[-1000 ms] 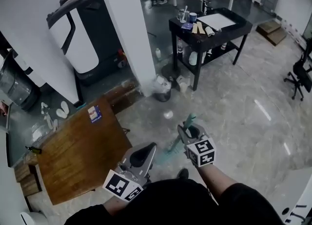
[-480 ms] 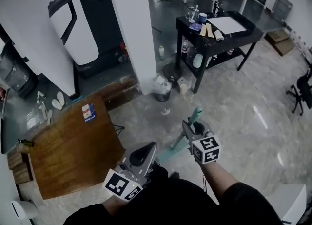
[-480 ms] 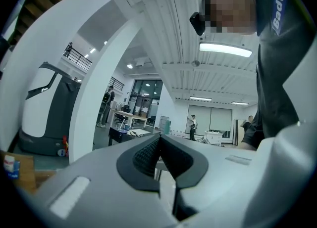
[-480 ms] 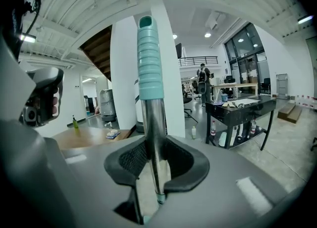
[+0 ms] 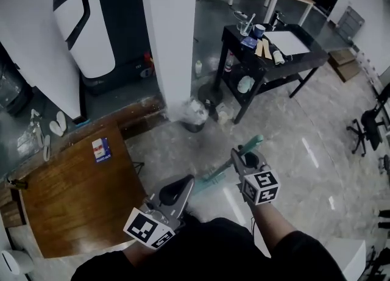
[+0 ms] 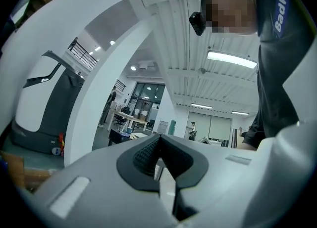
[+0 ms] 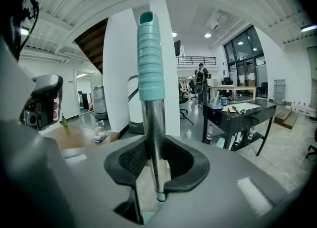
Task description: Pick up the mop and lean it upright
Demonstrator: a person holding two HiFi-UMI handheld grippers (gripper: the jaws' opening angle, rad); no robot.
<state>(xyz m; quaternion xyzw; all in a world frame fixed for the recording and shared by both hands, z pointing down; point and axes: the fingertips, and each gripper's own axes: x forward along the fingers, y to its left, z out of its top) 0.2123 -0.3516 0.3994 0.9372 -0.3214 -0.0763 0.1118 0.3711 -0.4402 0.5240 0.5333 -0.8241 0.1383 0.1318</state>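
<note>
Mop (image 5: 252,144) lifted higher, right gripper (image 5: 242,155) gripping it

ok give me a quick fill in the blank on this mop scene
The right gripper is shut on the ___ of the mop. The left gripper holds ___. The wooden table is on the person's ___ side.
Missing: handle; nothing; left

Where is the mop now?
Head view, right of centre: the mop slants upward, shaft clamped in the right gripper, right of the wooden table.
</note>
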